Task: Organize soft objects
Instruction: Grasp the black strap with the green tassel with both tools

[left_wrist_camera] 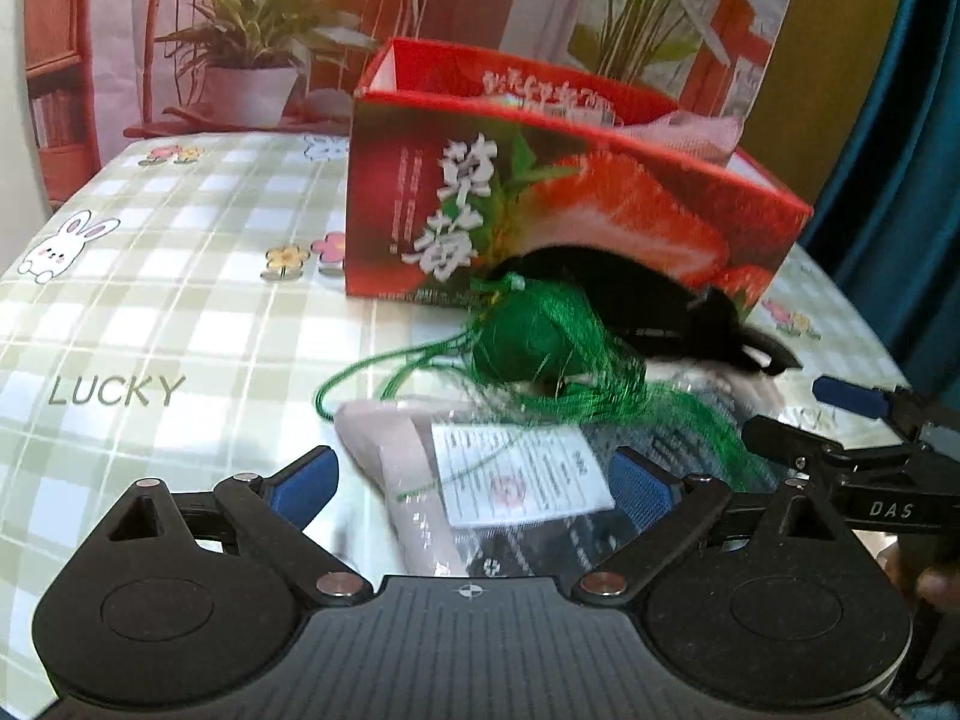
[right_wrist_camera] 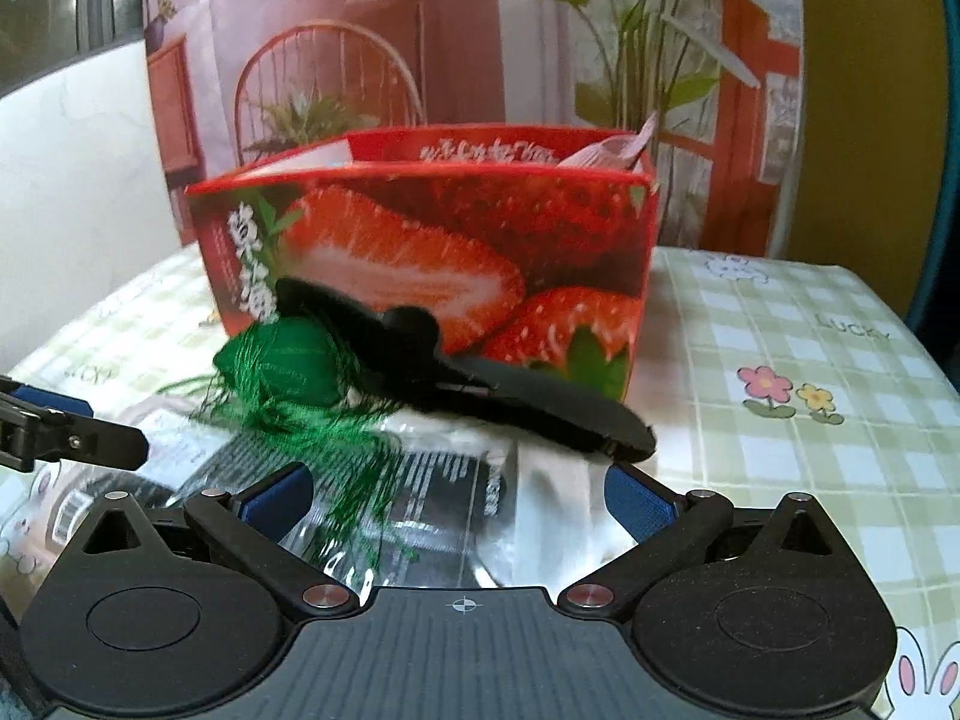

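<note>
In the left wrist view, the left gripper (left_wrist_camera: 474, 483) hangs low over a table (left_wrist_camera: 180, 300) covered in a green checked cloth with rabbits and flowers, its blue-padded jaws spread wide and holding nothing. Between and just beyond them lies a clear plastic packet (left_wrist_camera: 480, 480) with a white label, holding something beige. Past the packet sits a green tasselled ball (left_wrist_camera: 528, 348), its threads trailing over the plastic, and behind that a black furry item (left_wrist_camera: 636, 300) rests against the foot of a red strawberry box (left_wrist_camera: 540, 210). The box is open at the top, with pale pink cloth (left_wrist_camera: 702, 132) showing over its far rim. The right gripper (left_wrist_camera: 840, 420) enters from the right edge; whether its jaws are apart cannot be told here. In the right wrist view, the right gripper (right_wrist_camera: 459, 498) has its jaws released and wide, empty, above a crinkled clear packet with dark printing (right_wrist_camera: 444, 498). The green ball (right_wrist_camera: 282, 372) and black item (right_wrist_camera: 480, 384) lie just ahead, in front of the box (right_wrist_camera: 468, 252), and the left gripper's tip (right_wrist_camera: 66, 432) shows at the left edge.
</note>
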A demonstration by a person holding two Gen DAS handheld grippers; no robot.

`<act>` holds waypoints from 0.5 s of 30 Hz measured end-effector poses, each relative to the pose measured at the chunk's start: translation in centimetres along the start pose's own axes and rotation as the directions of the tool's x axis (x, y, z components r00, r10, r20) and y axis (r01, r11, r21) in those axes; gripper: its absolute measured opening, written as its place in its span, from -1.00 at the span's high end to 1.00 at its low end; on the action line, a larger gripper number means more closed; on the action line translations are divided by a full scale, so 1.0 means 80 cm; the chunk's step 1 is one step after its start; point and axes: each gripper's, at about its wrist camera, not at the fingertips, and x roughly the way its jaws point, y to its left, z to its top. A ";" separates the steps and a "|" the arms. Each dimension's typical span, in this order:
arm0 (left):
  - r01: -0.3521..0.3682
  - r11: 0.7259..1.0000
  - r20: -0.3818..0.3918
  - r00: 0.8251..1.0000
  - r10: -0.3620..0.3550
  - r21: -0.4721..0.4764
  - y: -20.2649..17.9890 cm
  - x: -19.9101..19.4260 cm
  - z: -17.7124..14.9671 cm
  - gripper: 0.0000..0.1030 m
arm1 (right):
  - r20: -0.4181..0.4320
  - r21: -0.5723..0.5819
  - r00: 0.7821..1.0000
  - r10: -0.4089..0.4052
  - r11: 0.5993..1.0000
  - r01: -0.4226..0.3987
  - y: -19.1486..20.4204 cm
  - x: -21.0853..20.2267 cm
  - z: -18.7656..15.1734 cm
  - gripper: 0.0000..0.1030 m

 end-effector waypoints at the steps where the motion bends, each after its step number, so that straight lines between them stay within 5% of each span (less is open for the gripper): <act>1: 0.005 1.000 0.005 1.000 -0.005 -0.002 -0.001 0.001 0.004 -0.89 | 0.005 0.005 1.000 -0.006 1.000 0.006 -0.003 0.000 0.002 -0.99; 9: 0.040 0.993 0.101 0.994 -0.051 0.110 -0.026 0.013 0.057 -0.78 | 0.041 -0.034 0.996 -0.073 0.997 0.074 -0.017 0.001 0.011 -0.99; 15: 0.049 0.977 0.095 0.993 -0.070 0.208 -0.054 0.051 0.081 -0.39 | 0.058 -0.109 0.994 -0.090 0.989 0.095 -0.023 0.008 0.015 -0.80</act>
